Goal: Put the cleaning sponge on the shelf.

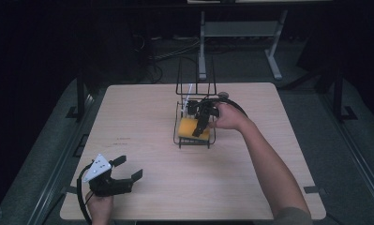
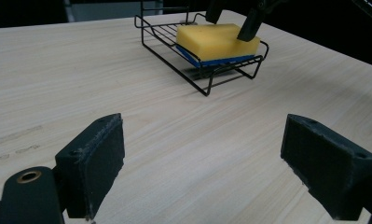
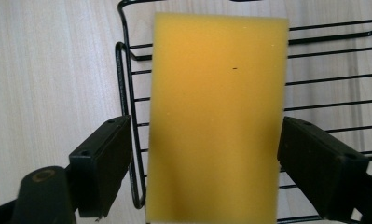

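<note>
Black jaws of the right gripper stand apart astride the yellow sponge, which lies in the wire rack. Left gripper view reveals the sponge's blue underside. Left gripper hovers spread near the table edge.

From the high view I could not tell whether the right gripper touched the sponge; my hand and the gripper body covered the sponge's right part. In the right gripper view the sponge's near end ran off the bottom edge, and its yellow face was soft and blurred. The wire rack was cut off at the top and right edges there. In the left gripper view the rack's upright back was cropped by the top edge. A small white item behind the sponge was too small for me to identify.
</note>
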### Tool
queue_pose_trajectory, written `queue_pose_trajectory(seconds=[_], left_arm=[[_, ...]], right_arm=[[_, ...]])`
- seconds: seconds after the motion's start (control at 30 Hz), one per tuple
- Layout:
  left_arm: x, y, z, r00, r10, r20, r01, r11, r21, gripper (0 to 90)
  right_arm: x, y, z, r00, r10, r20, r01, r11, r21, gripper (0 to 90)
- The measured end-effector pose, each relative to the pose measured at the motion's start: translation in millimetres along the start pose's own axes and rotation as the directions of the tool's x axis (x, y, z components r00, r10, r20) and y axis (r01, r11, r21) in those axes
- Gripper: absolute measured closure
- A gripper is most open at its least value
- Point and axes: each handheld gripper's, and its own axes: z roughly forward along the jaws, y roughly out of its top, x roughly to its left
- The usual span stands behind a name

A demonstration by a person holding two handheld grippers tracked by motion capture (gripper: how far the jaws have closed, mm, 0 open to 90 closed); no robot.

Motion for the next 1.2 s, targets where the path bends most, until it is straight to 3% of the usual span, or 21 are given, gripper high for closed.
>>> queue_pose_trajectory(seconds=[0.47, 0.67, 0.8, 1.2], left_arm=[[-0.7, 0.4, 0.5, 1.0, 0.006, 0.002, -0.006, 1.0, 0.005, 12.8], [-1.0, 0.5, 0.3, 1.0, 0.005, 0.002, -0.005, 1.0, 0.004, 12.8], [-1.7, 0.5, 0.7, 1.0, 0.006, 0.001, -0.006, 1.0, 0.004, 12.8], [-3.0, 0.5, 0.5, 1.0, 0.008, 0.001, -0.008, 0.9999, 0.007, 12.8]], right_arm=[[14.2, 0.7, -6.1, 0.9993, -0.033, 0.016, 0.033, 0.999, 0.009, 17.6], [18.8, 0.3, -9.2, 0.9993, -0.033, 0.019, 0.033, 0.999, 0.002, 17.0], [20.3, -3.6, -9.6, 0.9999, -0.017, -0.001, 0.017, 0.999, -0.037, 17.1], [26.8, -7.6, -13.9, 0.9997, -0.021, 0.014, 0.022, 1.0, -0.022, 16.7]])
